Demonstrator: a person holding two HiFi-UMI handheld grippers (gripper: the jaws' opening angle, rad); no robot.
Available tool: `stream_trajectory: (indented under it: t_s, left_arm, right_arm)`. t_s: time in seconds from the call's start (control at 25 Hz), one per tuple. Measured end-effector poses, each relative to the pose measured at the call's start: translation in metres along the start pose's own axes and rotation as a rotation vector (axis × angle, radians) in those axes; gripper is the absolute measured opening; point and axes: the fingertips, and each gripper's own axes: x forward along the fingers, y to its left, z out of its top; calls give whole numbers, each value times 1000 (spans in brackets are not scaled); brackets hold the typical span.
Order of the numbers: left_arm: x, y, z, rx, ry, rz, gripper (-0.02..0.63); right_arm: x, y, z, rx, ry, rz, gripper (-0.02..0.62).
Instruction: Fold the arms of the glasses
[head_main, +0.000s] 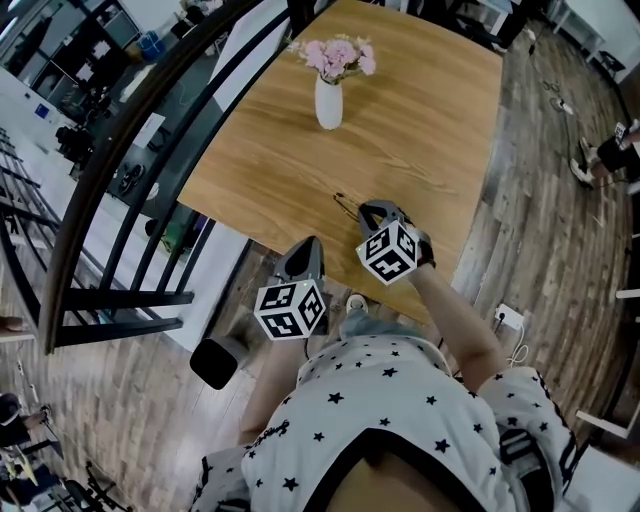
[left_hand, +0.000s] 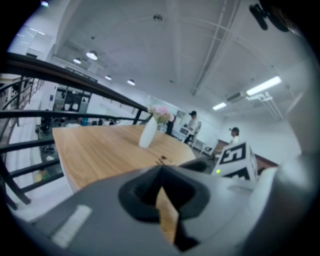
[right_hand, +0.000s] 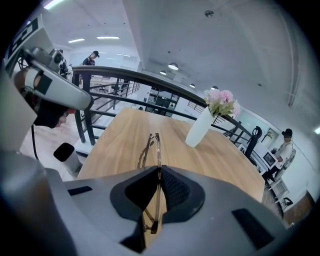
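Care is called for at the hinges: the glasses (right_hand: 152, 147) are pinched by a thin part of their wire frame between the closed fingers (right_hand: 172, 187) of the right gripper (right_hand: 159, 170). The rest of the frame reaches forward over the wooden surface (head_main: 400, 120), well short of the vase (head_main: 329, 100) of pink flowers. Whether the frame rests on the surface or hangs just above it cannot be told. The left gripper (left_hand: 161, 172) is closed on nothing, its fingers (left_hand: 142, 195) brought together, and is held just beside the right one at the surface's near edge. For a good fold, it is judged that the frame should be steadied with a light pinch, so the wire is not bent. The free arm should be nudged inward near its end by the closed left tip, along the hinge's own swing. No brand, label or legible writing is seen; only black-and-white square markers are shown on the cubes (head_main: 290, 308).
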Motion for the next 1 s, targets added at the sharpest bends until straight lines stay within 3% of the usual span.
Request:
stream_trajectory:
  t_s: [0.4,1.0]
  left_arm:
    - [24,9,-3,-27,28,9,6]
    - [39,13,-5,-49,58,17,6]
  right_arm:
    - [47,1,-17,-105,84,21,21]
    - [70,3,-33,-171,145,31,21]
